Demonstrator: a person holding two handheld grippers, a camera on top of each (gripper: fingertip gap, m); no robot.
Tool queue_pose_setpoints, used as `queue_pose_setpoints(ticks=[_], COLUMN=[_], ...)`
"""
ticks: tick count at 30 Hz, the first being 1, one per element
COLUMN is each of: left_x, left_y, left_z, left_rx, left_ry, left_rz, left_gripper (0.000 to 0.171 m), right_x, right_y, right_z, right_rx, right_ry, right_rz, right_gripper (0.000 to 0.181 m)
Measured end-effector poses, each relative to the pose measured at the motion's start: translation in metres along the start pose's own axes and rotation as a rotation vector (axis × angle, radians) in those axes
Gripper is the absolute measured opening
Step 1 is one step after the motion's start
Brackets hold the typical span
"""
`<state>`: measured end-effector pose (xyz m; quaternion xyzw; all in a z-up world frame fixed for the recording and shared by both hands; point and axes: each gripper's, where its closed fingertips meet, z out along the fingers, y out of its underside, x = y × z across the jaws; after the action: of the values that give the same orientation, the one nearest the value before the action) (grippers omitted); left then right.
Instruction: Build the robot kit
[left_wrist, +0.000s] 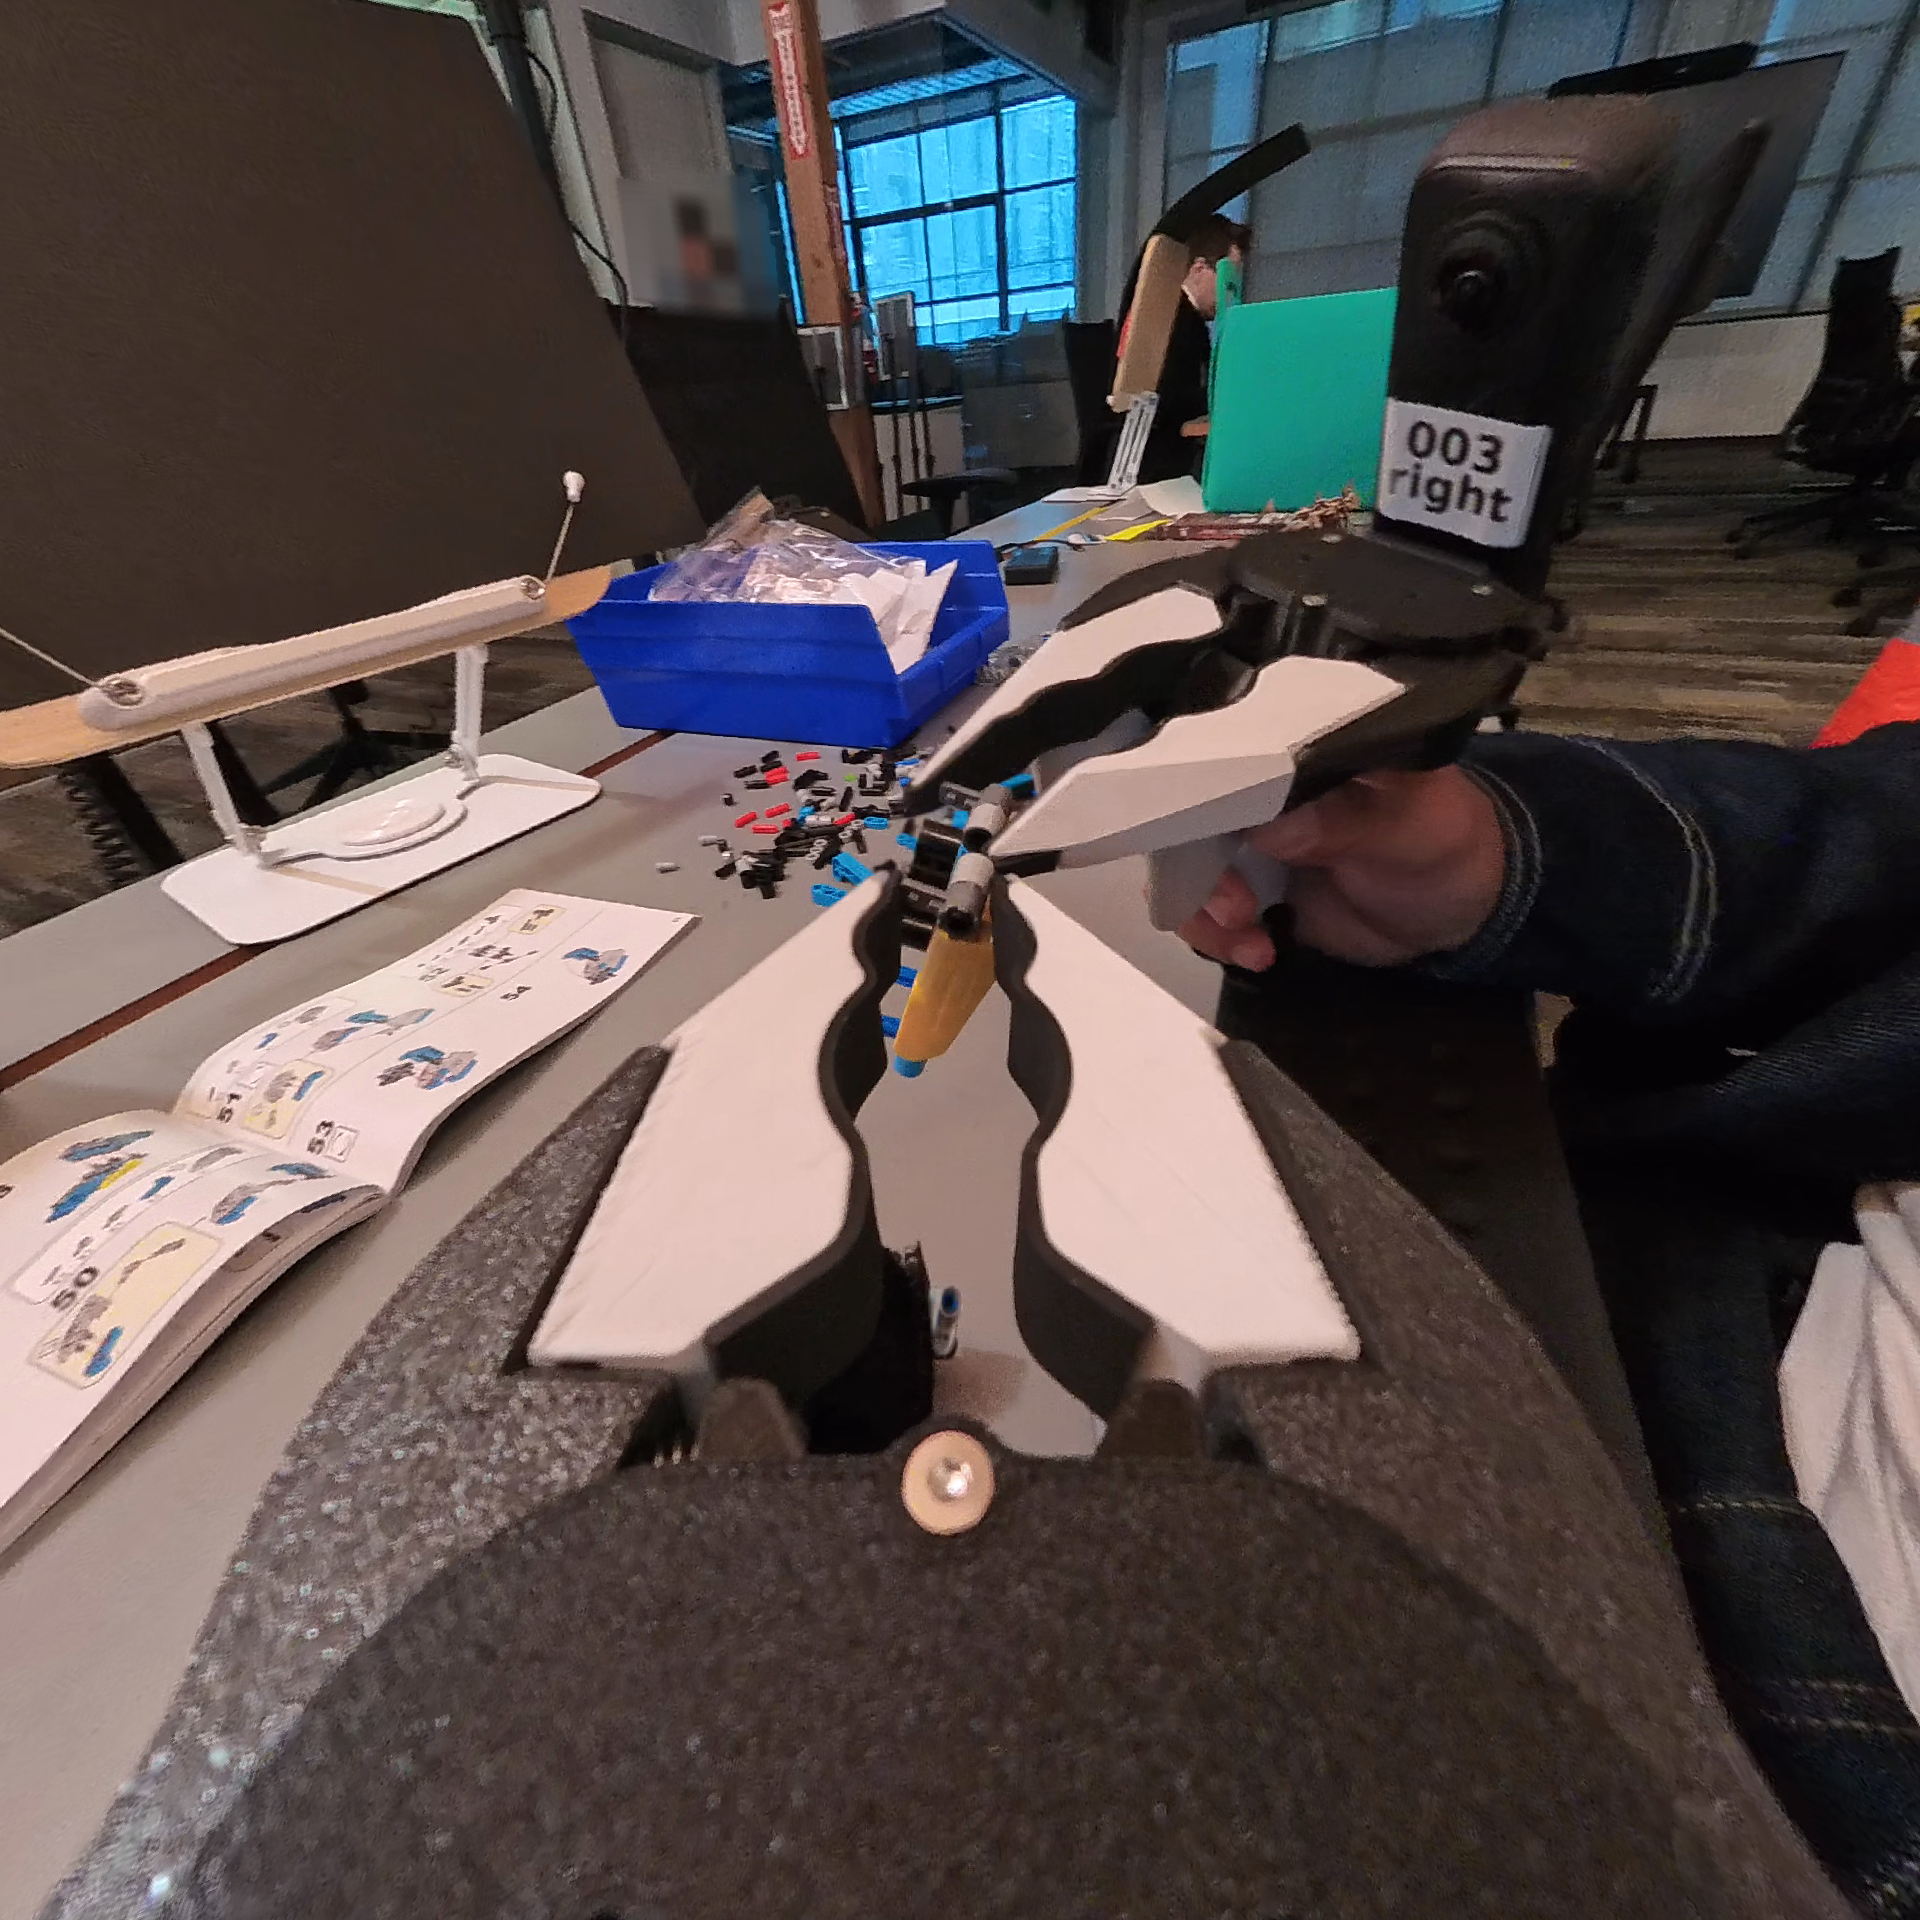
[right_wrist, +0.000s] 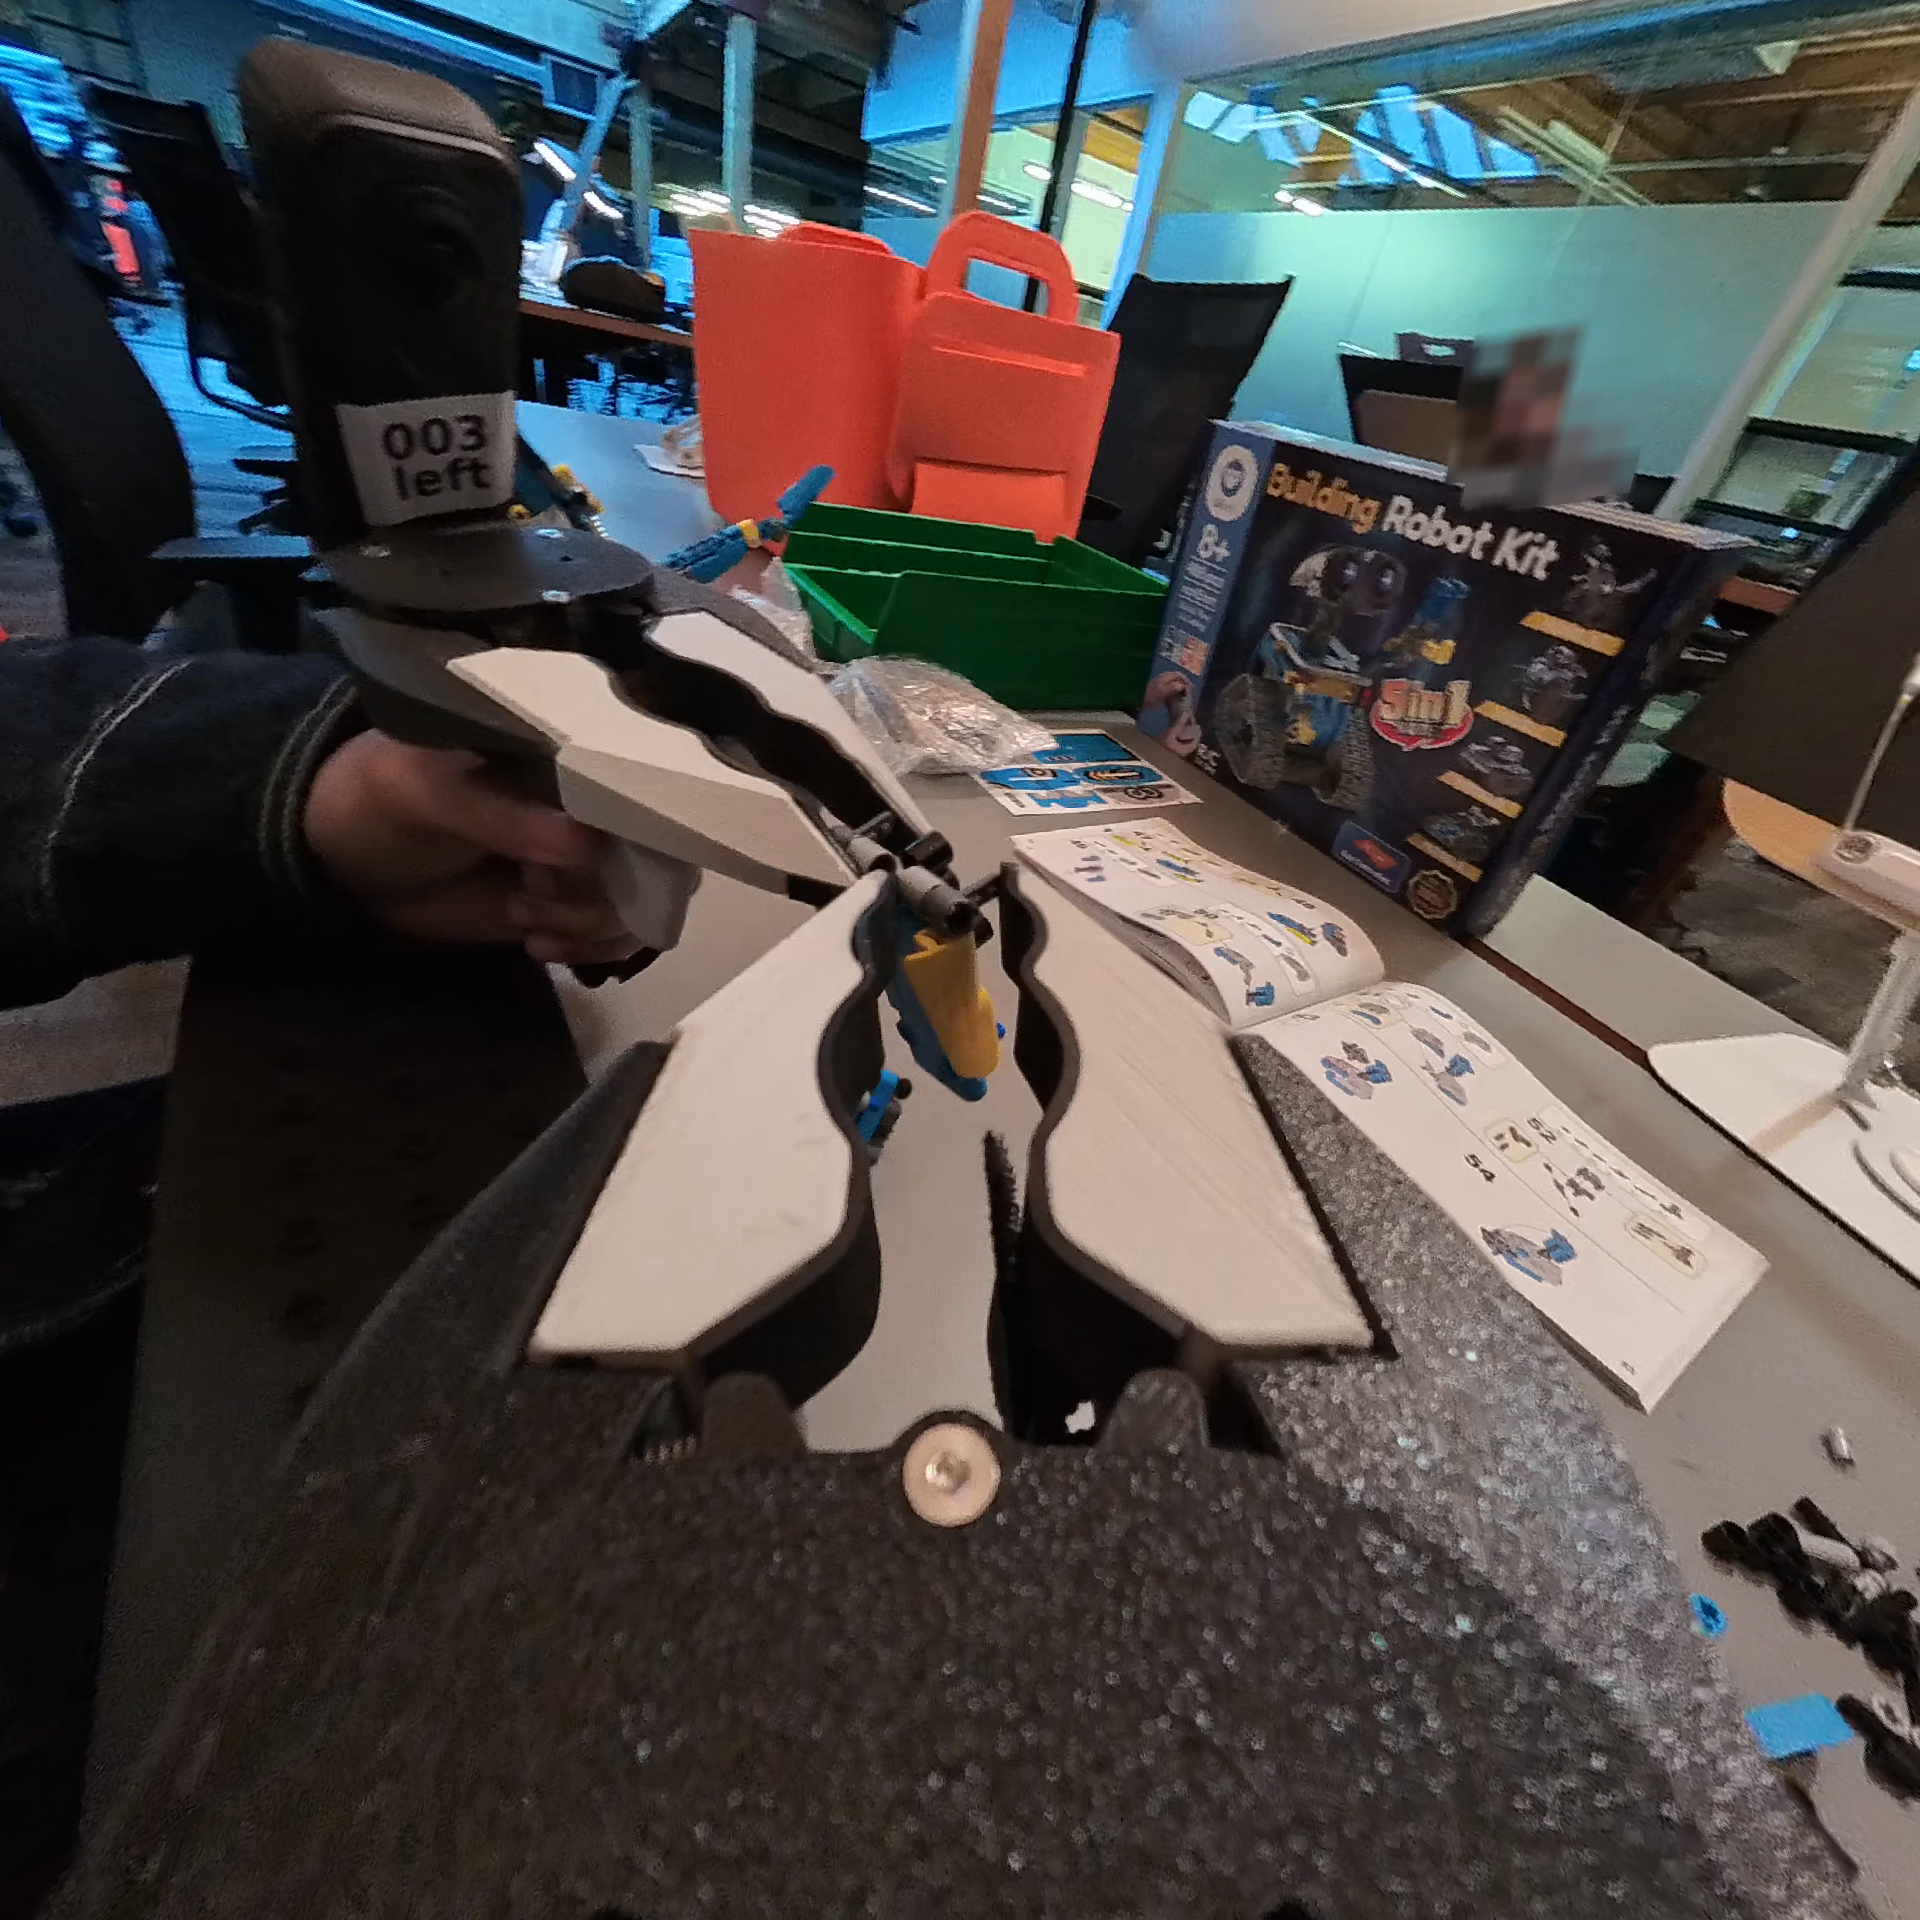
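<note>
A small brick assembly (left_wrist: 940, 987), with a yellow body, blue pegs and black and grey connectors at its top, hangs in the air above the grey table (left_wrist: 582, 1091). My left gripper (left_wrist: 943, 894) is shut on its black and grey upper part, and the yellow body hangs back between the fingers. My right gripper (left_wrist: 961, 821) comes in from the right, with its tips closed on the same top end. In the right wrist view the assembly (right_wrist: 951, 997) sits between my right gripper's (right_wrist: 945, 888) fingers. The left gripper (right_wrist: 894, 847) meets it from the left. A hand holds each gripper.
An open instruction booklet (left_wrist: 312, 1091) lies left of the grippers and also shows in the right wrist view (right_wrist: 1403, 1091). Loose small parts (left_wrist: 821, 821) lie before a blue bin (left_wrist: 790, 655). A white stand (left_wrist: 364, 821), kit box (right_wrist: 1423, 665), green bin (right_wrist: 977, 603) and orange bag (right_wrist: 894, 364) stand around. The grippers are tip to tip, or close to it.
</note>
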<state>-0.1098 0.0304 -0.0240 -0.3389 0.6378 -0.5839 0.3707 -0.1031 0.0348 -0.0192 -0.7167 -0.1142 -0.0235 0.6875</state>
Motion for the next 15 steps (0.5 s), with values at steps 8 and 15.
queue_pose_setpoints(ticks=[8, 15], left_x=[-0.0016, 0.0027], left_y=[-0.0023, -0.0025], left_z=[-0.0017, -0.0021], left_rx=[0.021, 0.023], left_ry=[0.010, 0.038], left_rz=[-0.021, -0.013], left_gripper=[0.016, 0.016], right_x=[0.0007, -0.0021], right_y=[-0.0019, 0.0005], right_z=[0.0026, 0.0009], right_rx=[0.019, 0.030], right_ry=[-0.002, -0.085], right_rz=[0.057, 0.100], right_gripper=[0.018, 0.019])
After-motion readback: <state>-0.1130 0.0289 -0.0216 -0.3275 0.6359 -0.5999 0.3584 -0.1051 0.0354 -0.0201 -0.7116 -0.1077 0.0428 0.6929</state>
